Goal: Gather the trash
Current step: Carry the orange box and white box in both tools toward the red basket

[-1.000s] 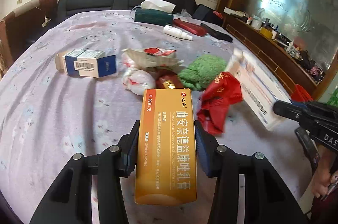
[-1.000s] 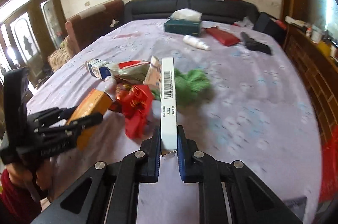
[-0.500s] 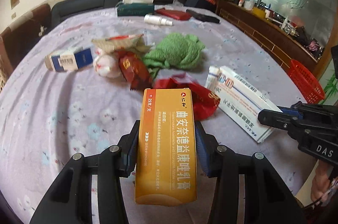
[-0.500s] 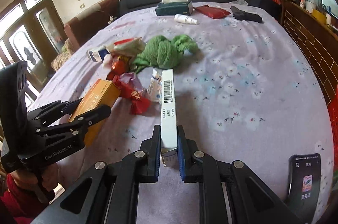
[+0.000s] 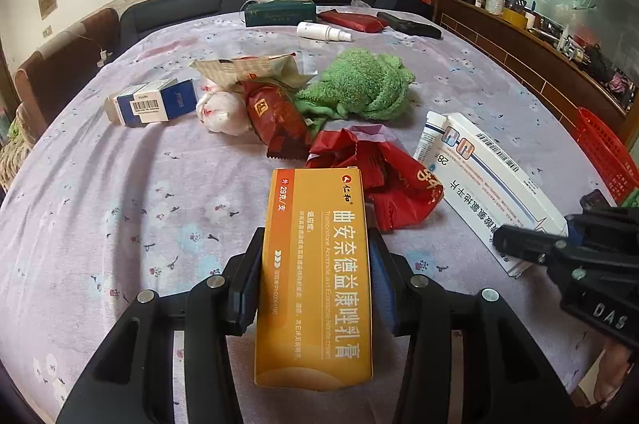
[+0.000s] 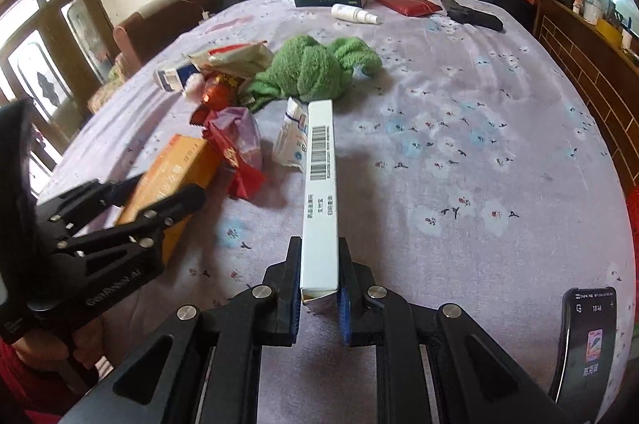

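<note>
Left wrist view: left tool [image 5: 315, 278] clamps an orange box [image 5: 315, 276]; right tool [image 6: 318, 290] pinches a white box [image 6: 319, 200] edgewise, both lifted clear for binning.

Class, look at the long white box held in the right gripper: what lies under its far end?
A white tube lies beside and partly under the white box. The tube's covered part and the cloth beneath cannot be seen.

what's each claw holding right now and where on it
Left claw: orange box, clamped across its long sides near mid-length. Right claw: white box, gripped by its narrow near end.
</note>
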### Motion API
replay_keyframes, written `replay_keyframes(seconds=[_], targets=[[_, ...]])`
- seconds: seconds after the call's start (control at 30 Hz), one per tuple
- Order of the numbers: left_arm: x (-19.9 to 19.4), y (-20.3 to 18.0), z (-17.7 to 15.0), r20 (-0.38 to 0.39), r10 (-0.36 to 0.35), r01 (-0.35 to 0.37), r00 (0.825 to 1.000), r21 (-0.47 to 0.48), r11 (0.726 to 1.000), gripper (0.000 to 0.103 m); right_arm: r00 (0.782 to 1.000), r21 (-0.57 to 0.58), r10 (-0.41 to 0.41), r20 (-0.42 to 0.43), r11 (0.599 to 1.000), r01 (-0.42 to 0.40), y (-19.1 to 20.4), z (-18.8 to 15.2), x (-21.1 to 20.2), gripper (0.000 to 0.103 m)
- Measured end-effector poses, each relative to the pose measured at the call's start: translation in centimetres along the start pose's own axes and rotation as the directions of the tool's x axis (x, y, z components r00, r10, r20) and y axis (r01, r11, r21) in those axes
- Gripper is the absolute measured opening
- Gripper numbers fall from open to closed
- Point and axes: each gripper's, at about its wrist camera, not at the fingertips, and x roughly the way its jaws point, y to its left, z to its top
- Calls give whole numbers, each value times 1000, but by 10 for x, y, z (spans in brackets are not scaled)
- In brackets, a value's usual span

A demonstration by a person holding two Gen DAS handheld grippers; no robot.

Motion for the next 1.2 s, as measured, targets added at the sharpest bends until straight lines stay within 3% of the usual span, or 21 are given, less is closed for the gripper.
replay_keyframes(seconds=[0.1, 0.3, 0.67, 1.2], targets=[[0, 0, 0, 3, 2, -2, 1000, 0, 1000, 46, 1000, -1, 4, -15, 1000, -4, 1, -2, 7, 16], [0, 0, -1, 11, 9, -9, 1000, -1, 1000, 46, 999, -41, -13, 37, 999, 14, 12, -6, 3, 15], [-11, 1, -3, 83, 51, -49, 995, -24, 999, 46, 990, 53, -43, 134, 998, 36, -7, 0, -16, 15], [-15, 1, -5, 107, 82, -79, 991, -40, 996, 46, 988, 85, -71, 140, 995, 59, -19, -5, -7, 15]])
